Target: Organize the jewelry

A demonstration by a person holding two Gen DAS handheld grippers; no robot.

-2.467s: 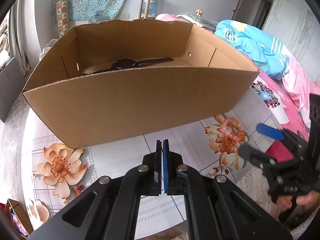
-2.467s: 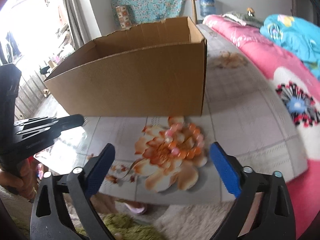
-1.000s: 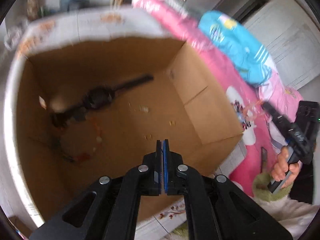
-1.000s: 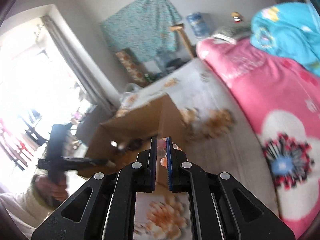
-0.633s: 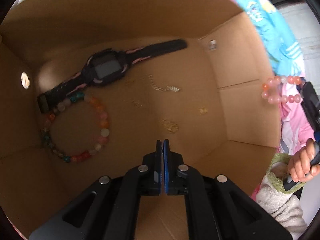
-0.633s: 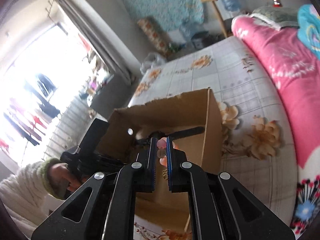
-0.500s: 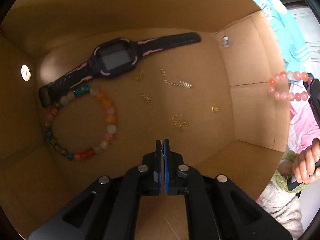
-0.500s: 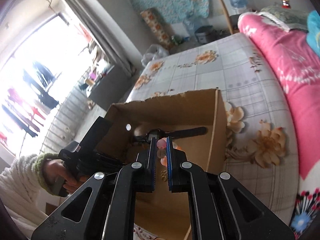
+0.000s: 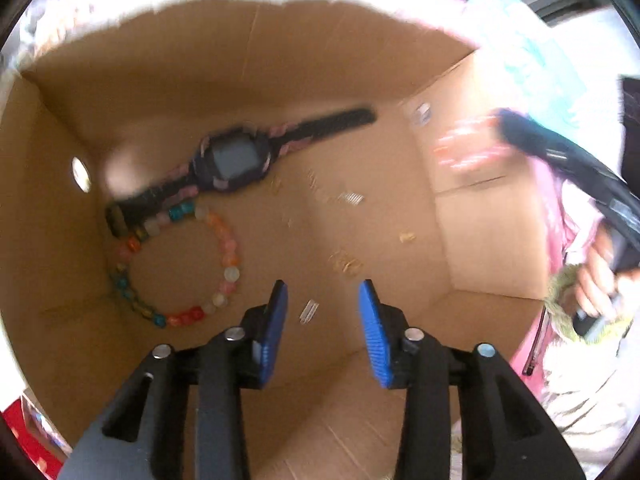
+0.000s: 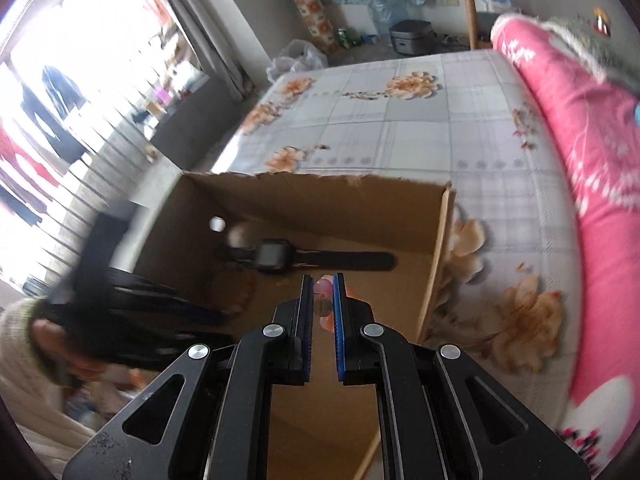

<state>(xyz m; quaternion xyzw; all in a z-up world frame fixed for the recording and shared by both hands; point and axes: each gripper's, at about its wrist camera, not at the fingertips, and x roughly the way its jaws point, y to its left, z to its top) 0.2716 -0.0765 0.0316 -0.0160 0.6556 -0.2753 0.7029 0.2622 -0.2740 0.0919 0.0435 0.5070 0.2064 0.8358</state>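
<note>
blurred pink bead bracelet [image 10: 322,289] sits clamped in the right gripper [image 10: 322,280] above the box [image 10: 436,248], while the left gripper [image 9: 322,296], just opening, holds nothing.

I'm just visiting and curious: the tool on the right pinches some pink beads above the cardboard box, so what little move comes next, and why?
Probably lower and open. The right gripper is shut on the pink bead bracelet over the cardboard box, where the watch and multicoloured bead bracelet already lie.
</note>
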